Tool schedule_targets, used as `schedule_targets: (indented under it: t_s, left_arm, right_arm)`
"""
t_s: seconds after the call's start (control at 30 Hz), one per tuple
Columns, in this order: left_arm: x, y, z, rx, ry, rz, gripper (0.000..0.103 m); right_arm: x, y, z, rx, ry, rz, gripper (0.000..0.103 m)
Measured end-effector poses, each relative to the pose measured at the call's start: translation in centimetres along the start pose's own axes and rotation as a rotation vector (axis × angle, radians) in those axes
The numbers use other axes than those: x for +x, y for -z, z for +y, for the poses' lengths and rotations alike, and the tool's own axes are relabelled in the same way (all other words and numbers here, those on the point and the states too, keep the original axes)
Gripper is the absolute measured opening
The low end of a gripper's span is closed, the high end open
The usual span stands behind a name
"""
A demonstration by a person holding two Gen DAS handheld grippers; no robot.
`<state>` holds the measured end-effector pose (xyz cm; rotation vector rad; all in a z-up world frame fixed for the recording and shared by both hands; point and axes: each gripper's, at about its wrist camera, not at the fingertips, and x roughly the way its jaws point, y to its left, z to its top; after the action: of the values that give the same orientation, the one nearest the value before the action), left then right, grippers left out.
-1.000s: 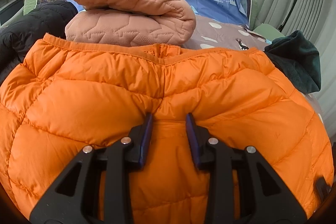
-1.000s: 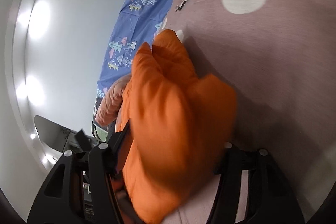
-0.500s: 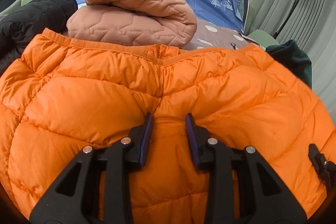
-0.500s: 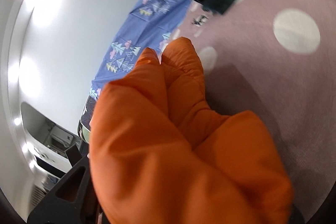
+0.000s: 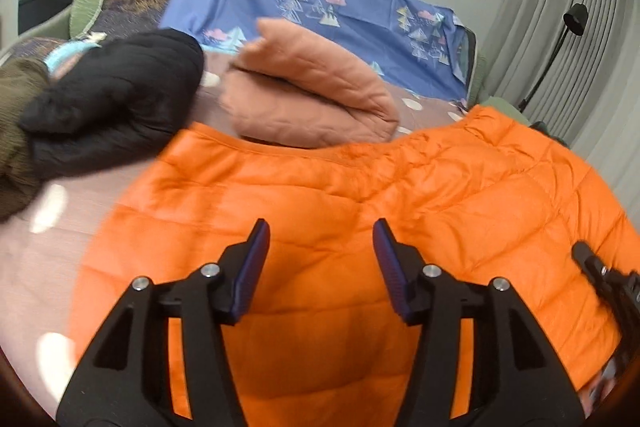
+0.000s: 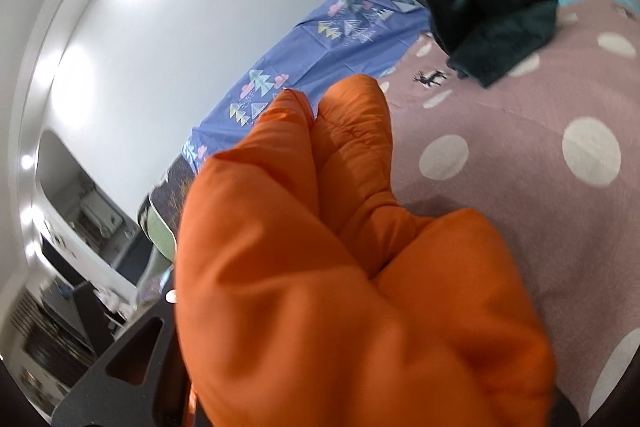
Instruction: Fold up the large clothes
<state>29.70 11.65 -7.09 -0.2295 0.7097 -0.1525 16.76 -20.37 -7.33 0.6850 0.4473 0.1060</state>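
An orange puffer jacket (image 5: 360,211) lies spread on the bed and fills the lower half of the left wrist view. My left gripper (image 5: 320,231) hovers just over its quilted back. Its jaws are opening, and no fabric is pinched between the blue pads (image 5: 252,267). My right gripper (image 5: 596,275) shows at the jacket's right edge. In the right wrist view a bunched fold of the jacket (image 6: 340,287) hangs over the fingers and hides them. That gripper is shut on the fold and holds it above the bedspread; only its black frame (image 6: 132,367) shows.
Behind the jacket lie a folded peach quilted garment (image 5: 312,95), a black jacket (image 5: 112,91) and an olive garment (image 5: 16,115) at the left. A dark green garment (image 6: 492,15) sits on the dotted pink bedspread (image 6: 520,147). A blue tree-print sheet (image 5: 320,3) covers the headboard.
My left gripper let go of the pinched jacket fold, widened its jaws and drew back and up. The right gripper closed on the jacket's edge, rolled and lifted it.
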Motion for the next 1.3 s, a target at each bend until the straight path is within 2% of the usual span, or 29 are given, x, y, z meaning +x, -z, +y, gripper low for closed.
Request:
schedule_targets:
  t_s: [0.1,0.3,0.4,0.53,0.67,0.77,0.9,1.0,1.07,1.13,1.17,1.3]
  left_arm:
    - [-1.7,-0.1,2.5,-0.017,-0.016,-0.013,0.062]
    - [-4.4,0.6,9.8,-0.149,-0.038,-0.031,0.063]
    - [-5.0,1.7,12.9,-0.207,-0.054,-0.011,0.064]
    - [-4.0,4.2,15.8,-0.267,-0.027,0.058,0.064]
    - [-2.8,5.4,16.6,-0.312,0.033,0.086,0.063]
    - [-2.0,5.7,16.4,-0.333,0.080,0.096,0.062]
    - [-0.8,5.7,15.4,-0.331,0.123,0.113,0.061]
    - [-0.6,5.8,15.4,-0.333,0.132,0.112,0.061]
    - [-0.7,5.9,16.1,-0.367,0.166,0.119,0.061]
    - [-1.2,6.1,17.2,-0.407,0.189,0.126,0.069]
    - [-1.7,6.2,17.8,-0.422,0.200,0.125,0.070]
    - [-5.1,5.9,20.4,-0.445,0.190,0.080,0.073]
  right_arm:
    - [0.3,-0.1,2.0,-0.115,0.031,0.007,0.022]
    - [0.5,0.7,6.5,-0.331,0.066,0.008,0.022]
    - [0.9,1.4,8.9,-0.449,0.085,0.008,0.022]
    - [1.5,3.2,12.7,-0.621,0.095,0.016,0.022]
    - [2.0,5.7,15.7,-0.727,0.042,0.058,0.022]
    - [3.2,7.0,16.8,-0.695,-0.086,0.179,0.025]
    - [4.7,9.3,17.7,-0.688,-0.116,0.281,0.030]
    - [5.4,10.7,18.1,-0.679,-0.129,0.336,0.043]
    - [5.7,11.8,18.4,-0.675,-0.167,0.385,0.067]
    - [5.4,12.8,18.8,-0.675,-0.235,0.430,0.080]
    - [5.3,13.3,18.9,-0.682,-0.272,0.454,0.085]
    - [4.1,13.8,18.4,-0.618,-0.399,0.533,0.090]
